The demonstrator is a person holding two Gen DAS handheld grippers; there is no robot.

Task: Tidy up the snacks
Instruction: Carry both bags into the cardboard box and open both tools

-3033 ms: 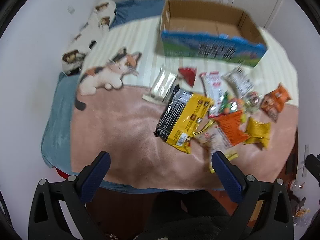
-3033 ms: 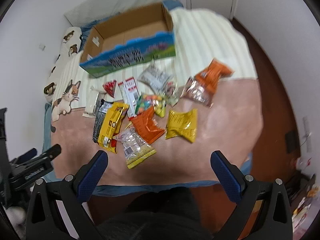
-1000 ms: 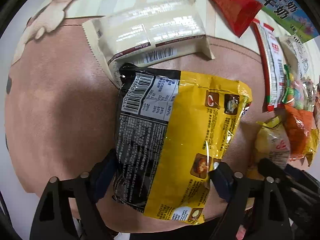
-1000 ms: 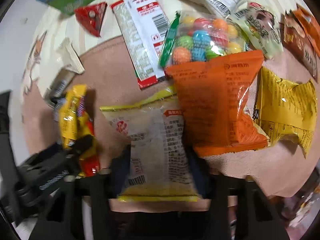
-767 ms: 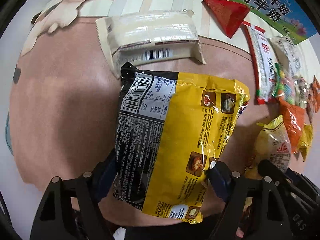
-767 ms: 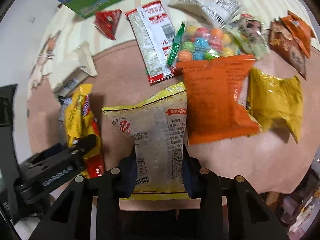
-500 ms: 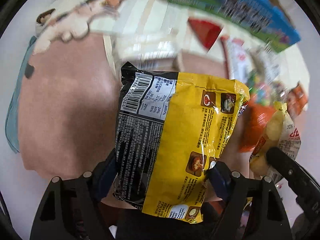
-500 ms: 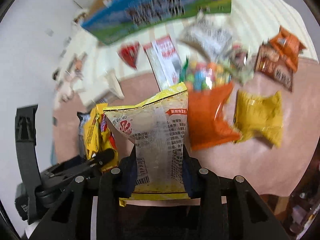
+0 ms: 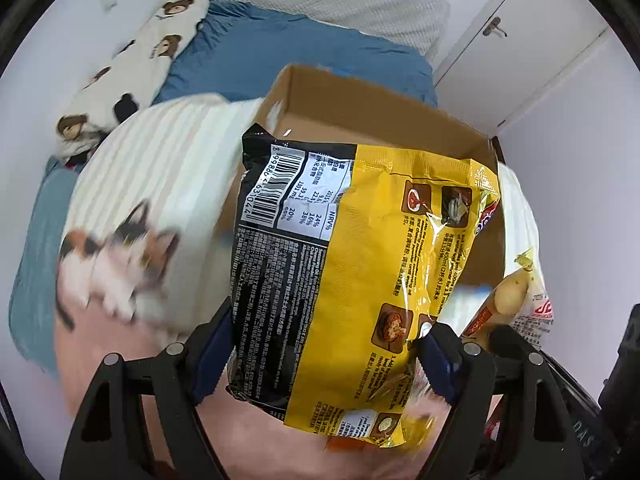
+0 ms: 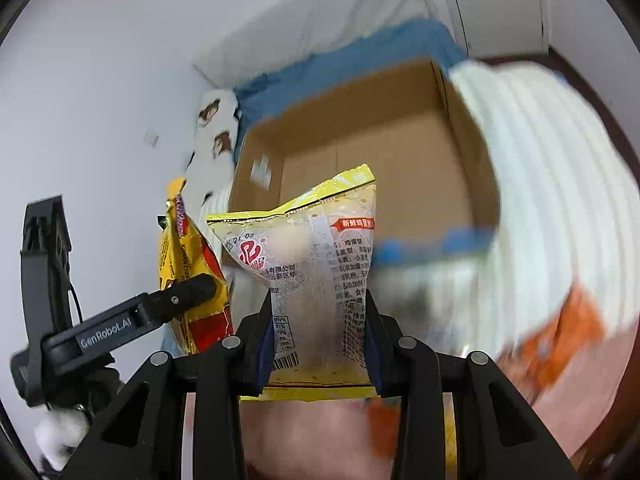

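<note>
The left gripper [image 9: 324,354] pinches a yellow-and-black noodle packet [image 9: 360,280] between its jaws, holding it upright in front of the open cardboard box [image 9: 384,112], whose floor is mostly hidden behind the packet. The right gripper [image 10: 318,344] clamps the lower end of a clear yellow-edged snack bag [image 10: 316,256], also raised before the box [image 10: 380,148] (its blue front edge smeared by blur). In the right wrist view the noodle packet [image 10: 188,264] shows edge-on at the left. The cat-print blanket [image 9: 120,264] and an orange packet [image 10: 560,340] are too blurred to read.
</note>
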